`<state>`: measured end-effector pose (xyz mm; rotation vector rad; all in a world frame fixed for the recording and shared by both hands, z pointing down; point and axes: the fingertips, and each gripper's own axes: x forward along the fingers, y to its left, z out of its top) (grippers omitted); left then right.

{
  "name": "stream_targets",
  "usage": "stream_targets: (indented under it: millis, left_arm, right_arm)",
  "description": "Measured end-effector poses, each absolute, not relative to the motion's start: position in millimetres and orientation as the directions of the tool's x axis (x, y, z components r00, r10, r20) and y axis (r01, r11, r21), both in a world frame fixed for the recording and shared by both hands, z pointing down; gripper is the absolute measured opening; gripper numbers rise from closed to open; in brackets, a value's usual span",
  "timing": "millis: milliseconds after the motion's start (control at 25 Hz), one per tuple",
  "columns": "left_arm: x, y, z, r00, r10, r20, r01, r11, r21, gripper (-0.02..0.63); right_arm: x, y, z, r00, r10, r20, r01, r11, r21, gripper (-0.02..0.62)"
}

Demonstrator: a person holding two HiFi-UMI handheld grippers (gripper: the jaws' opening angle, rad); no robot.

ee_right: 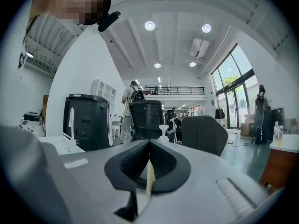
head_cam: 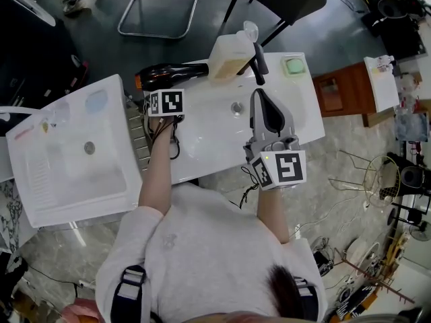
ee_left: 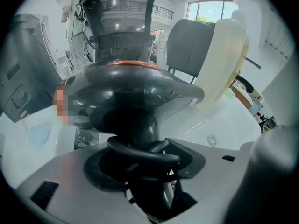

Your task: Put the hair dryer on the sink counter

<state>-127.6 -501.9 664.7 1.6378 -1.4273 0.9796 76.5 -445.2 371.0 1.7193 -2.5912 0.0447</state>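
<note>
The black hair dryer (head_cam: 172, 73) (ee_left: 126, 83) lies on the back left corner of the white sink counter (head_cam: 296, 99), nozzle toward the left. My left gripper (head_cam: 165, 113) (ee_left: 145, 171) points steeply down over its handle. The handle and a loop of black cord (ee_left: 140, 148) sit between the jaws, which stand wide, with a sliver of light beside the handle. My right gripper (head_cam: 262, 99) (ee_right: 148, 169) hovers level over the basin's right part, shut with nothing in it.
A cream soap bottle (head_cam: 232, 54) (ee_left: 229, 59) and a black faucet (head_cam: 258, 62) stand at the counter's back, with a green soap dish (head_cam: 293, 66) to the right. A second white basin (head_cam: 67, 153) lies on the left. A wooden cabinet (head_cam: 340, 93) stands on the right.
</note>
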Motion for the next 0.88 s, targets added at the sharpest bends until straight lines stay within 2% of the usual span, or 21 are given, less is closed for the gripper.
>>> stream_targets:
  millis: [160,400,560,760,840,880]
  left_arm:
    - [-129.1,-499.9,662.2,0.081,-0.437,0.896,-0.992,-0.118,0.032,0.294]
    - [-128.9,-492.3,655.0,0.081,-0.474,0.877,-0.993,-0.118,0.028,0.295]
    - [-131.0,-487.9,637.6,0.093,-0.546,0.833,-0.991,-0.129,0.026,0.289]
    - [-135.1,-478.3,613.8,0.116,-0.627,0.771,-0.988,-0.151,0.026,0.229]
    - [-138.2,-472.3,602.2,0.104,-0.659,0.745,-0.989,-0.15,0.005,0.183]
    - [-142.3,-469.3,596.2,0.083,-0.68,0.728,-0.99,-0.139,-0.018,0.135]
  right_arm:
    - [75.8,-443.8,370.3,-0.39,-0.92,0.036,-0.921,0.39,-0.011,0.011]
    - [73.4,-441.0,369.8,-0.399,-0.916,0.029,-0.917,0.399,-0.016,0.011]
    - [72.3,-438.0,368.4,-0.405,-0.914,0.02,-0.914,0.404,-0.018,0.011]
    - [65.9,-432.7,367.5,-0.425,-0.905,0.01,-0.905,0.424,-0.023,0.011]
    - [60.7,-429.0,367.7,-0.442,-0.897,0.006,-0.897,0.441,-0.024,0.011]
    - [58.0,-427.1,367.7,-0.451,-0.892,0.004,-0.892,0.451,-0.024,0.011]
